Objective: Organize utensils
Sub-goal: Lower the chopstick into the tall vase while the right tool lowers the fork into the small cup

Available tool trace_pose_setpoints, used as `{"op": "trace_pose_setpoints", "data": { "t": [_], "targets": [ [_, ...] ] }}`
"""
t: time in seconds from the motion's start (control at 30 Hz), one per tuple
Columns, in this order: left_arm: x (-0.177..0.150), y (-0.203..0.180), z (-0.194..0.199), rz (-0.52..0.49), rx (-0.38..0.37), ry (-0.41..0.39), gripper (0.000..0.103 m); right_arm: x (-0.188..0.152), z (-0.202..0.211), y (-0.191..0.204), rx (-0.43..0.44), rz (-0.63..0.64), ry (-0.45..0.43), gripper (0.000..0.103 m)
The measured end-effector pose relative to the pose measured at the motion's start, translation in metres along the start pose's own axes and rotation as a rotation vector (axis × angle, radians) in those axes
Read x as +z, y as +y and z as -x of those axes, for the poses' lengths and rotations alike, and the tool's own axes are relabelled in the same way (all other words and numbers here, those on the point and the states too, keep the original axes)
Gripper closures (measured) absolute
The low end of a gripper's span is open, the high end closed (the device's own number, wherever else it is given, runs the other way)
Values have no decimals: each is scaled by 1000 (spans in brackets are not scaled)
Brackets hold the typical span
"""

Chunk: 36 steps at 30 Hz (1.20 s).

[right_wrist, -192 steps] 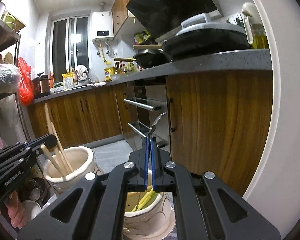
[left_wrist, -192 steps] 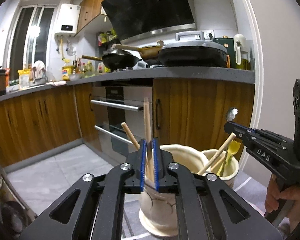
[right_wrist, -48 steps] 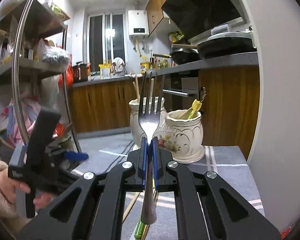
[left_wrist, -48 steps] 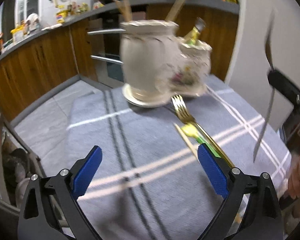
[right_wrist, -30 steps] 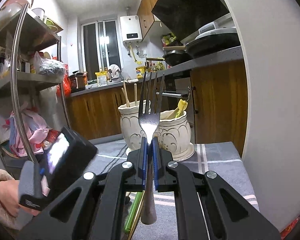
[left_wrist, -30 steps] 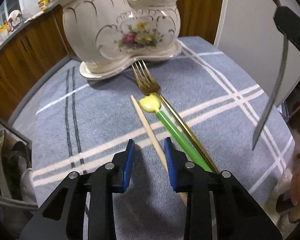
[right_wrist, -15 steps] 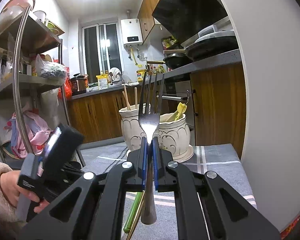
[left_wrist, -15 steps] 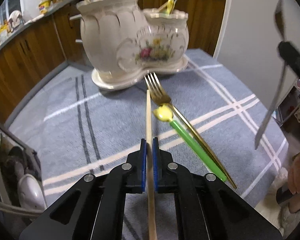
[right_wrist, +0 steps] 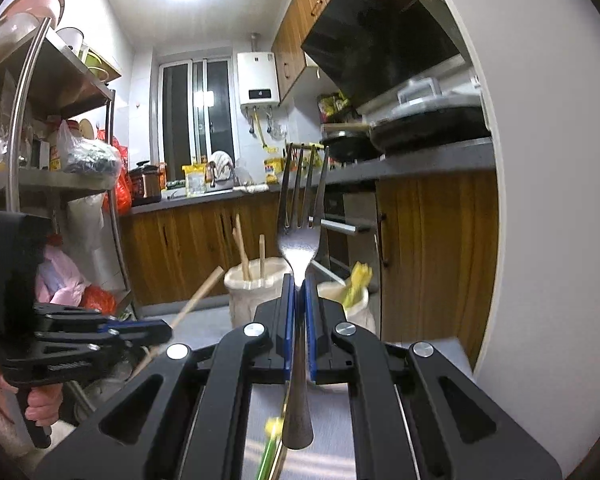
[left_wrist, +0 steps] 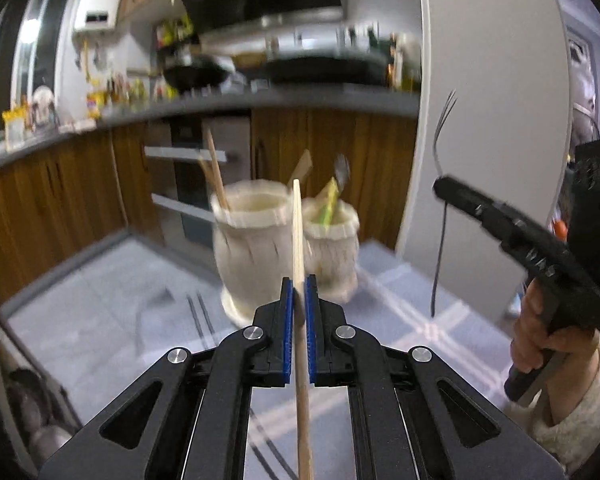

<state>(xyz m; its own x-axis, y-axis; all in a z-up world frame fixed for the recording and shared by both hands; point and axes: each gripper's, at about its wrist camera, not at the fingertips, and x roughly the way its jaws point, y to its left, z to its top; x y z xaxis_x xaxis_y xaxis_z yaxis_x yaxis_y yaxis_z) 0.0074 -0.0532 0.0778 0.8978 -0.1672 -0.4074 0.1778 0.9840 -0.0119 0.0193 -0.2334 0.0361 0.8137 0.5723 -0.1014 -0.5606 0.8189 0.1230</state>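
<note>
Left gripper (left_wrist: pixel 299 300) clenched on a wooden chopstick (left_wrist: pixel 298 236), blue pads pressed to both sides of the stick, which runs up from the bottom of the left wrist view and ends in front of the holder. Chopstick held in the air above the grey striped tablecloth (left_wrist: pixel 140 312). Beyond it, a cream ceramic utensil holder (left_wrist: pixel 252 248) with two joined pots, standing near the far edge of the table. Larger left pot holding more wooden chopsticks (left_wrist: pixel 216 172); smaller right pot (left_wrist: pixel 332 248) holding a yellow-green utensil (left_wrist: pixel 329 198) and a spoon, both blurred.

Right gripper (right_wrist: pixel 299 300) clamped on a silver fork (right_wrist: pixel 300 240), tines upward, handle hanging down between the fingers. Fork also off the table, held to the right of the holder in the left wrist view. Below the handle in the right wrist view, a green-handled utensil (right_wrist: pixel 269 452) lying on the cloth, blurred. Behind, wooden kitchen cabinets (right_wrist: pixel 188 248) and a grey counter with pans (right_wrist: pixel 424 126).
</note>
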Motion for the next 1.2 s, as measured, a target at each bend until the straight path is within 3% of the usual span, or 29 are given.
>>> {"op": "trace_pose_setpoints", "data": {
  "t": [0.3,0.53,0.77,0.97,1.2],
  "targets": [
    [66,28,-28,52,50,-257,96,32,-59,-26,-10,-135,-74,98],
    [92,42,-69,152,96,-356,96,38,-93,-35,-54,-153,-81,98],
    [98,50,-101,179,167,-390,96,27,-112,-36,-99,-116,-69,98],
    [90,39,-112,117,228,-432,96,16,-124,-41,-107,-119,-41,98],
    [77,34,-115,78,239,-414,96,7,-131,-38,-118,-94,2,98]
  ]
}}
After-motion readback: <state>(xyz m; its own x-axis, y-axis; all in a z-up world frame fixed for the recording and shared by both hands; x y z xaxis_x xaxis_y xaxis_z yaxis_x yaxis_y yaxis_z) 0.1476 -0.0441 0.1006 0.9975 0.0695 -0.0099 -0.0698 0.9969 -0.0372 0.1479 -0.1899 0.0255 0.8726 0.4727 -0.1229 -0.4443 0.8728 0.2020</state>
